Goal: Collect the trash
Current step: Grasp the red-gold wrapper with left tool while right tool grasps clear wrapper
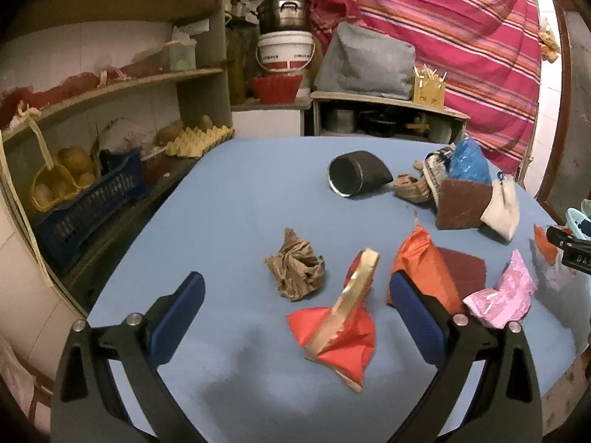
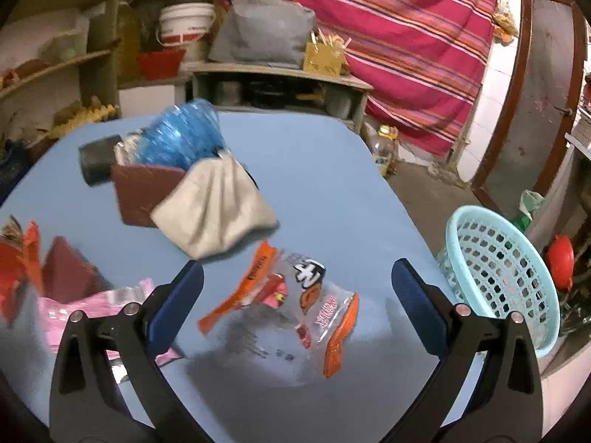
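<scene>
Trash lies scattered on a blue table (image 1: pixel 236 192). My left gripper (image 1: pixel 297 291) is open above a crumpled brown paper ball (image 1: pixel 295 273) and a red-and-gold wrapper (image 1: pixel 340 336); an orange wrapper (image 1: pixel 421 262) and a pink wrapper (image 1: pixel 502 291) lie to its right. My right gripper (image 2: pixel 297 280) is open and empty over a clear and orange snack bag (image 2: pixel 295 302). A light blue basket (image 2: pixel 506 277) stands off the table's right edge.
A black cup (image 1: pixel 354 177) lies on its side at the back. A blue plastic bag (image 2: pixel 184 136), a brown pad (image 2: pixel 144 192) and a grey cloth (image 2: pixel 218 206) form a pile there. Shelves (image 1: pixel 110 88) line the left; a striped curtain (image 1: pixel 443 37) hangs behind.
</scene>
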